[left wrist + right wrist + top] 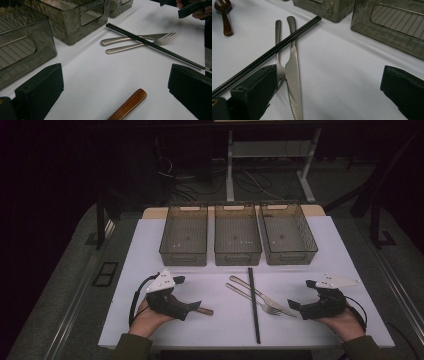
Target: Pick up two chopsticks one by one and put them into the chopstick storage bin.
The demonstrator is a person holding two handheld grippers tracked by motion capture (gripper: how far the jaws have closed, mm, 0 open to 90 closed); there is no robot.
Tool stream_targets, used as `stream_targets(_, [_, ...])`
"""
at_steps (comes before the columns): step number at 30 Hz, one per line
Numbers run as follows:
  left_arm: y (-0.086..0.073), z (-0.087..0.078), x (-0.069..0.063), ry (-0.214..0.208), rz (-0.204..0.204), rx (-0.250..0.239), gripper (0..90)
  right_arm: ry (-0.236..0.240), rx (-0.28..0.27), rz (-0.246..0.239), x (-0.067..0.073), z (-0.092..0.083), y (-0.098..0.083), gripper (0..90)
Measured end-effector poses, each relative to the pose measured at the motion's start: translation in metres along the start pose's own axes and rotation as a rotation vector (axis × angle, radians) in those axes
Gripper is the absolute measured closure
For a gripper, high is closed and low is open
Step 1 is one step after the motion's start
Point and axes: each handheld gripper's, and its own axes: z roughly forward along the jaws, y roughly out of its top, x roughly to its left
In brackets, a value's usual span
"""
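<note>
Both grippers sat wide apart, nothing pinched. Left gripper (195,306) rested low at the table's 7 o'clock, its jaws spread either side of the wooden handle (128,105) of a spoon (223,15); that handle lay on the white mat (150,245) between the jaws, not touched as far as I could tell. Right gripper (292,306) was at 5 o'clock, jaws also spread, left jaw just beside the fork (279,65) tines and the knife (293,75) blade.

Handling, my guess: spoon light, stiff, wood gives decent friction; I'd take it mid-handle, across the width, since it lay flat and thin w/ little to get under. Fork and knife looked like polished steel, heavier, slippery, and low on the mat, so pinch at the thicker handle ends (117,41), not the serrated blade.

Around: black chopsticks (254,305) ran 12-to-6 down the mat and crossed over both fork and knife, touching them. Anything pulled from under would likely drag or roll them, so I judged chopsticks should go first on the right side. Three dark see-through bins (237,237) stood in a row at 12 o'clock, well apart from the cutlery, seemingly empty apart from a few pale specks. Nothing blocked the spoon.
</note>
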Motion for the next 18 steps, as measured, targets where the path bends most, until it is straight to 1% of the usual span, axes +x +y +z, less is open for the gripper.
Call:
stream_targets(8, [-0.001,0.001,-0.001,-0.001,-0.007,-0.002,0.0,-0.002,0.002,0.004,0.002,0.004,0.005,0.8])
stream_targets(12, [-0.002,0.0,-0.001,-0.001,-0.005,-0.004,0.0,0.009,0.01,-0.001,0.003,0.009,0.011,0.9])
stream_targets(15, [-0.003,0.001,-0.002,-0.002,-0.009,-0.003,0.0,0.008,0.014,-0.006,0.004,0.012,0.016,0.9])
stream_targets(17, [-0.003,0.002,-0.002,-0.005,-0.004,0.003,0.0,0.01,0.016,-0.006,0.004,0.013,0.018,0.9])
stream_targets(18, [-0.003,0.002,-0.002,-0.004,-0.002,0.004,0.0,0.009,0.026,-0.007,0.004,0.015,0.021,0.9])
